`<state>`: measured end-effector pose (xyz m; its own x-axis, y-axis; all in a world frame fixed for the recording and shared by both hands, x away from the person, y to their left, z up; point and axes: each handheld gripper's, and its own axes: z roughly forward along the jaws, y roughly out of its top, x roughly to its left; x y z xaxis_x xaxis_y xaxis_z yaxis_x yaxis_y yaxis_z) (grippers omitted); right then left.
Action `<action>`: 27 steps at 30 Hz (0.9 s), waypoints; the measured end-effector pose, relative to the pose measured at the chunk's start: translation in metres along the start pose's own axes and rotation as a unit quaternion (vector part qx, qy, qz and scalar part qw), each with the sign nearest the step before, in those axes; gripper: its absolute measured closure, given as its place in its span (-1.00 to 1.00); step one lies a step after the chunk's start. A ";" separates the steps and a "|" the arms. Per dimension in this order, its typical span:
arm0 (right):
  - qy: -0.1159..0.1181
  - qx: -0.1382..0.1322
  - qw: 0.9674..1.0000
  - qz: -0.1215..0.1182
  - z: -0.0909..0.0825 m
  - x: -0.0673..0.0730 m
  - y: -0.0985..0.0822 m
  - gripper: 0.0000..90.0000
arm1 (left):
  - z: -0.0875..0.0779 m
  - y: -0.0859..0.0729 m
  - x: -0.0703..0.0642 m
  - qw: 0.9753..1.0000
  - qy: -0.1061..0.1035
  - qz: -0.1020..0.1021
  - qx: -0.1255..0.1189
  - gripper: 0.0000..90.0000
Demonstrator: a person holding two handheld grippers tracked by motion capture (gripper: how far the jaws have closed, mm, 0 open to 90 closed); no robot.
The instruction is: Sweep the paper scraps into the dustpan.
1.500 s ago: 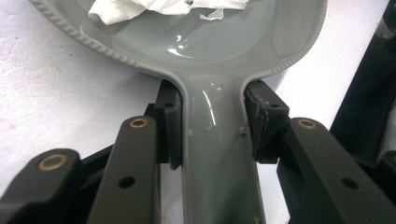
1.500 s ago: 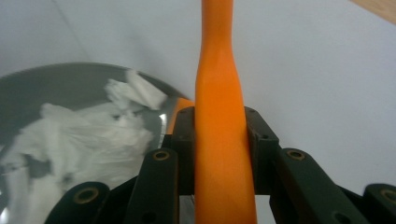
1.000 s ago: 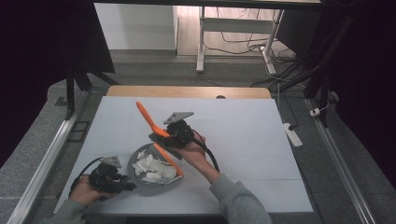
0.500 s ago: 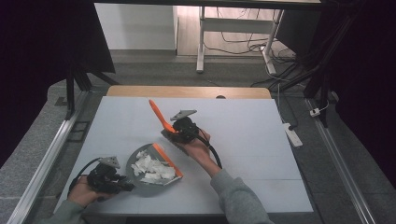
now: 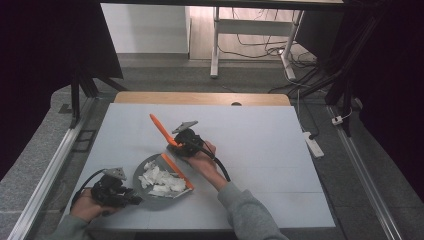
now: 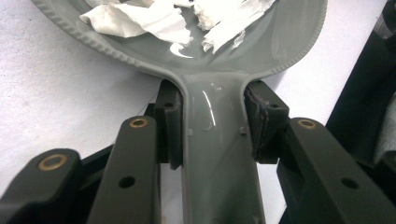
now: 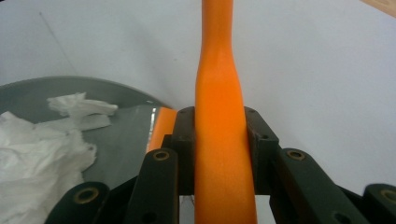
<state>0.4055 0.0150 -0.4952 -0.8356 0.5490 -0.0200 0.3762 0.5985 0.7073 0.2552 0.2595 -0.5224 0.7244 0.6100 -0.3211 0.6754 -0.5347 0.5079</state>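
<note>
Item one, near left of the dustpan (image 5: 150,199): my left gripper (image 5: 131,200), jaws clamped on the dustpan's grey handle (image 6: 219,177), one pad pressed to each side of it.

Item two, the dustpan itself: grey, round-backed, resting flat on the white table (image 5: 260,135) near my edge. Inside it, torn scraps of white paper (image 5: 162,182), heaped toward the middle.

Item three, along the dustpan's right edge: an orange strip (image 5: 177,171), the lower end of the brush, lying at the open mouth of the pan beside the paper.

Item four, just beyond and right of the dustpan: my right gripper (image 5: 176,146), jaws closed tight on the orange brush handle (image 7: 219,140). The handle (image 5: 159,127) slants up and away from the pan, its free end pointing toward the table's far side.
</note>
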 end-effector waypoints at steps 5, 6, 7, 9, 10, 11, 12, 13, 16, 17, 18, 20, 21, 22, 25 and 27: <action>0.010 0.001 1.000 -0.006 -0.003 0.009 -0.002 0.56 | 0.001 0.001 0.000 1.000 0.000 -0.001 0.001 0.37; 0.017 0.000 1.000 -0.007 -0.004 0.010 -0.003 0.56 | 0.001 0.001 0.000 1.000 0.000 -0.001 0.001 0.37; 0.019 0.000 1.000 -0.009 -0.005 0.012 -0.003 0.56 | 0.001 0.001 0.000 1.000 0.000 -0.001 0.001 0.37; 0.042 -0.005 0.999 -0.012 -0.008 0.016 -0.005 0.56 | 0.001 0.001 0.000 1.000 0.000 -0.002 0.001 0.37; 0.065 -0.012 0.998 -0.005 -0.011 0.017 -0.006 0.56 | 0.001 0.001 0.000 1.000 0.000 -0.001 0.001 0.37; 0.079 -0.021 0.997 -0.003 -0.015 0.019 -0.006 0.56 | 0.001 0.001 0.000 1.000 0.001 -0.001 0.001 0.37; 0.084 -0.028 0.996 -0.006 -0.019 0.021 -0.005 0.56 | 0.001 0.001 0.000 1.000 0.001 -0.001 0.002 0.37; 0.087 -0.037 0.995 -0.008 -0.024 0.022 -0.005 0.56 | 0.001 0.001 0.000 1.000 0.001 -0.001 0.002 0.37; 0.088 -0.068 0.994 0.001 -0.040 0.019 -0.002 0.56 | 0.001 0.001 0.000 1.000 0.001 -0.001 0.002 0.37; 0.081 -0.076 0.994 0.001 -0.045 0.017 0.000 0.56 | 0.001 0.001 0.000 1.000 0.002 -0.001 0.002 0.37; 0.075 -0.081 0.994 0.003 -0.049 0.014 0.000 0.56 | 0.001 0.001 0.000 1.000 0.001 -0.002 0.002 0.37; 0.063 -0.085 0.994 0.005 -0.055 0.008 0.001 0.56 | 0.001 0.001 0.000 1.000 0.001 -0.001 0.002 0.37; 0.053 -0.082 0.995 0.006 -0.056 0.006 0.000 0.56 | 0.001 0.001 0.000 1.000 0.001 -0.001 0.002 0.37; 0.045 -0.079 0.996 0.007 -0.056 0.003 -0.001 0.56 | 0.001 0.001 0.000 1.000 0.001 -0.001 0.002 0.37; 0.034 -0.070 0.997 0.016 -0.053 -0.004 -0.005 0.56 | 0.001 0.001 0.000 1.000 0.000 -0.002 0.002 0.37; 0.026 -0.062 0.997 0.021 -0.049 -0.006 -0.009 0.56 | 0.002 0.001 0.000 1.000 0.001 -0.001 0.002 0.37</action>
<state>0.3878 -0.0217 -0.4669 -0.8408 0.5394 0.0468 0.3623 0.4964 0.7889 0.2561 0.2577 -0.5229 0.7225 0.6122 -0.3212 0.6777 -0.5350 0.5045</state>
